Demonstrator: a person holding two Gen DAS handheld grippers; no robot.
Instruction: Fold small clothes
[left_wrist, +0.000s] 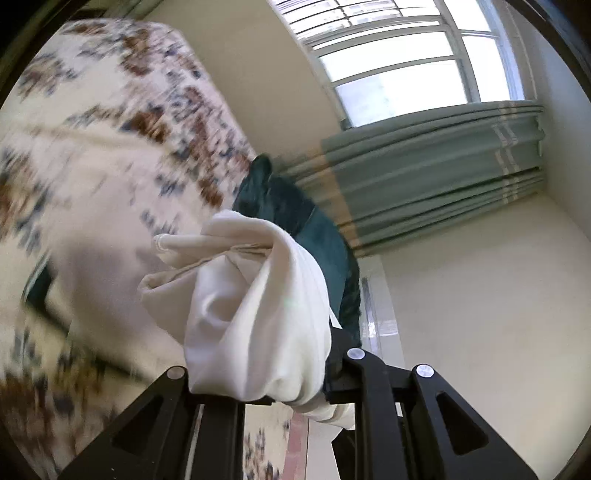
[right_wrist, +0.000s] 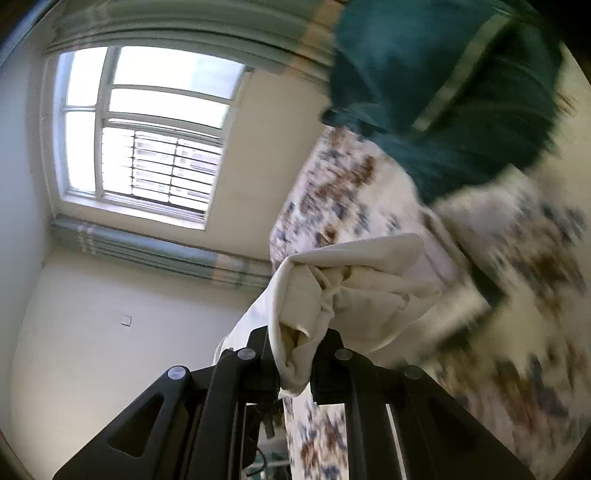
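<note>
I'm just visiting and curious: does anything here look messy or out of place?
Yes. The white garment is bunched into a crumpled wad, pinched in the left gripper and the right gripper, not spread flat. A teal garment lies rumpled on the floral bed cover.

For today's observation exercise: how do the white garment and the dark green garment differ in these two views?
The white garment is pale and bunched up; the dark green garment is dark with a lighter stripe. The white one is clamped in the left hand-held gripper and the right hand-held gripper; the green one sits beyond them, ungripped. Both are soft, crumpled fabric.
</note>
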